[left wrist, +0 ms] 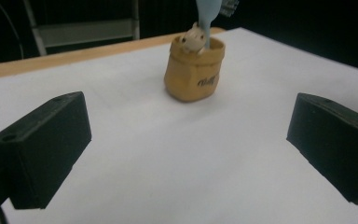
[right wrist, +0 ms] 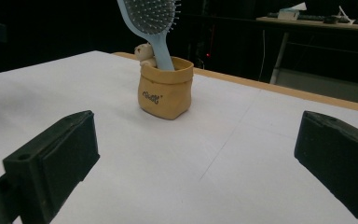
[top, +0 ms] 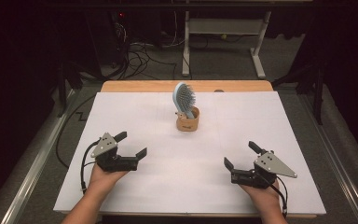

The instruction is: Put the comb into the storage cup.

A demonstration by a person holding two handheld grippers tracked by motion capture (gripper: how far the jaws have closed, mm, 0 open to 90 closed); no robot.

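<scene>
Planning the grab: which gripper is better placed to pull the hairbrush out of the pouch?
Marginally left. Both grippers are open and rest near the table's front edge. The left gripper sits slightly closer to the tan pouch, and the hairbrush leans toward that side; the right gripper is nearly as good.

The white-topped table (top: 135, 116) shows a wooden far edge. Beyond it a grey floor (top: 223, 60) carries tangled black cables (top: 140, 56) and a pale desk frame (top: 223, 28) (the surroundings stay dark).
</scene>
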